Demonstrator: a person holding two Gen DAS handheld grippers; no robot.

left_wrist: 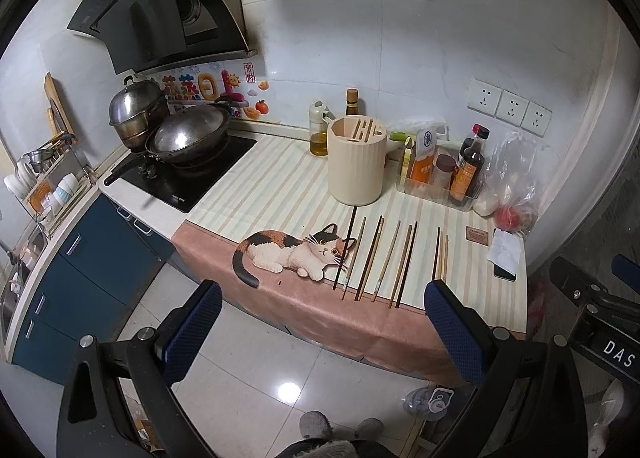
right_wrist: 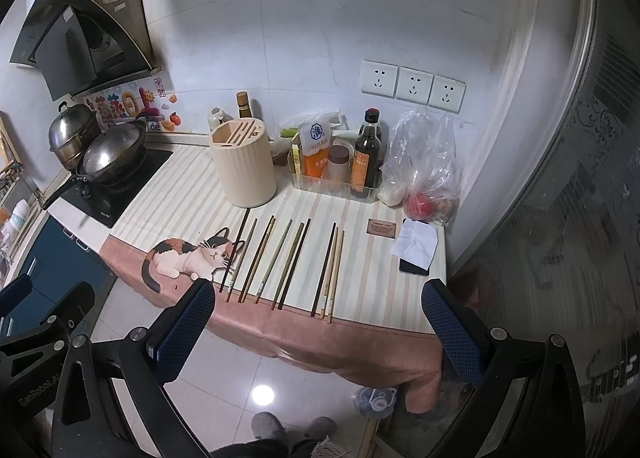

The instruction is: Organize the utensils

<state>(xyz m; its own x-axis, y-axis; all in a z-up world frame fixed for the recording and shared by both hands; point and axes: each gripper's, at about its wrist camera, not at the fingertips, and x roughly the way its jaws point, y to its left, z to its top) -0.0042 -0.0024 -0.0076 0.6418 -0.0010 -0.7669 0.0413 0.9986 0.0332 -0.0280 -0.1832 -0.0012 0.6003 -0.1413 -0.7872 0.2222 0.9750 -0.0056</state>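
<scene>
Several chopsticks (left_wrist: 384, 258) lie side by side on a striped cloth with a cat print, near the counter's front edge; they also show in the right wrist view (right_wrist: 280, 262). A beige slotted utensil holder (left_wrist: 357, 160) stands upright behind them, also in the right wrist view (right_wrist: 244, 162). My left gripper (left_wrist: 324, 332) is open and empty, held over the floor in front of the counter. My right gripper (right_wrist: 320, 332) is open and empty at the same distance; its body shows at the right edge of the left wrist view (left_wrist: 592, 298).
A clear tray of sauce bottles (right_wrist: 340, 162), a plastic bag with a tomato (right_wrist: 424, 178), a phone under paper (right_wrist: 416, 246) and a small card (right_wrist: 381, 227) sit right of the holder. Wok and pot (left_wrist: 180, 134) stand on the hob at left. A fridge (right_wrist: 560, 198) is right.
</scene>
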